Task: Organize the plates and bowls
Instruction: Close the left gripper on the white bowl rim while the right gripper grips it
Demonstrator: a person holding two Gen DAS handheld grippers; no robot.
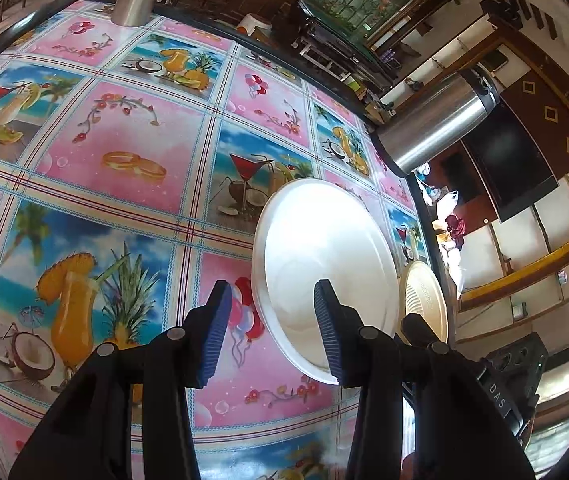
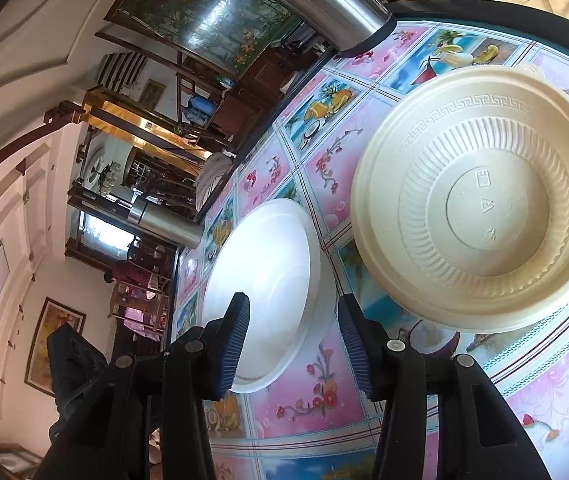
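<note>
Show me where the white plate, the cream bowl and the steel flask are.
white plate (image 1: pixel 324 248), left wrist view, on its flat centre.
cream bowl (image 2: pixel 484 204), right wrist view, on its round inner base.
steel flask (image 1: pixel 440 120), left wrist view, on its shiny side.

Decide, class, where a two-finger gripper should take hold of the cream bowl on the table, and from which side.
Grip the cream bowl by its thin, out-turned rim, one finger inside and one outside. It sits upright and wide, too broad to span. The right gripper, open, faces its near edge with bare tablecloth between, so probably come from there.
</note>
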